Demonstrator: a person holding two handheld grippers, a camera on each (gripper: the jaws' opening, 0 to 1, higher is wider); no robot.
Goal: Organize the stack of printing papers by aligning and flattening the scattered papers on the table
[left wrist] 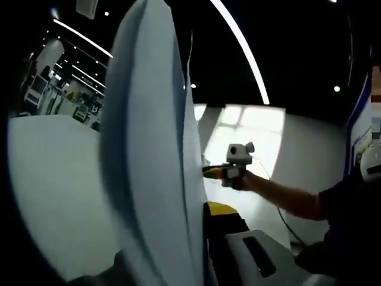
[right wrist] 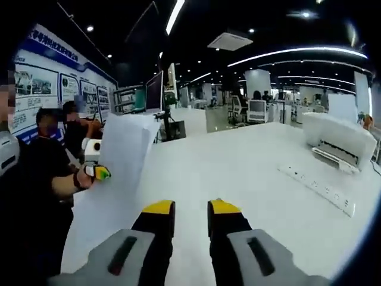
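Tongs on the left (right wrist: 102, 173) clamp one edge of a white stack of printing papers (right wrist: 116, 173), raised upright off the broad white counter (right wrist: 238, 173) at nine o'clock in the right gripper view. Right tongs (right wrist: 190, 208), yellow-tipped, stand empty with a narrow gap between the jaws, low at six o'clock and well apart from the sheets. In the left gripper view the paper (left wrist: 149, 155) looms close and bows into a curve, with the right tongs (left wrist: 208, 171) at three o'clock beyond it. Light, limp and slippery between sheets, the stack will likely sag and fan unless pinched at an edge near a corner, the opposite edge tapped on the counter. A white printer (right wrist: 342, 140) and a white power strip (right wrist: 318, 187) sit at two and three o'clock.
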